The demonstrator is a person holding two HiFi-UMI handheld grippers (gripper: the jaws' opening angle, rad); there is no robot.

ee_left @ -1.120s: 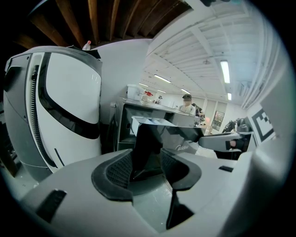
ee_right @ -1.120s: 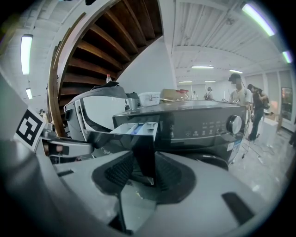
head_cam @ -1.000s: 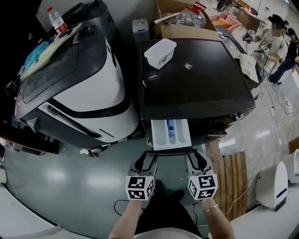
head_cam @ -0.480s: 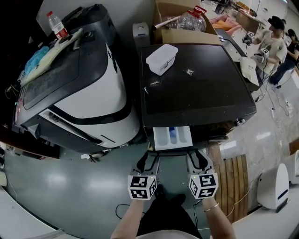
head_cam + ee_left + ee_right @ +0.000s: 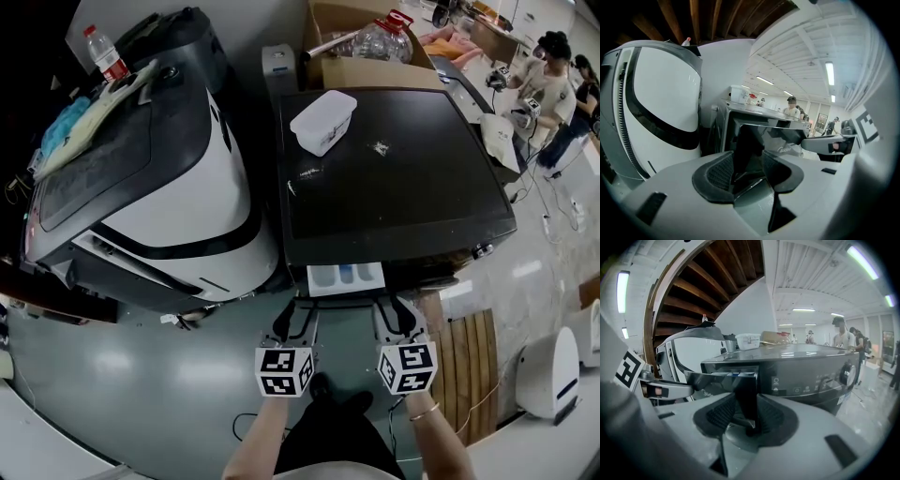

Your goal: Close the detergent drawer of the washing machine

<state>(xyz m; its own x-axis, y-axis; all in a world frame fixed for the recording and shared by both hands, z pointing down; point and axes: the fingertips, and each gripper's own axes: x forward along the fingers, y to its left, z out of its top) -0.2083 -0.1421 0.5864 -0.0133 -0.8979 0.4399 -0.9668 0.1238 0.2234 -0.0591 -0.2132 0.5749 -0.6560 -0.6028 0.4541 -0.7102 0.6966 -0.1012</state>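
Bracing the left gripper and right gripper, jaws parted on both, against the front corners of the detergent drawer, likely for a square push; drawer jutting slightly, centre frame, from the washing machine.

The floor is smooth, grey-green and a little shiny, and a mat of wooden slats lies on it at the right, near a round white thing. A big white and black machine stands at the left with a water bottle on top, and an open cardboard box sits at the back by the pale wall. Overhead are brown wooden beams and long bright lamps on a white ceiling, and people stand far off at the right.
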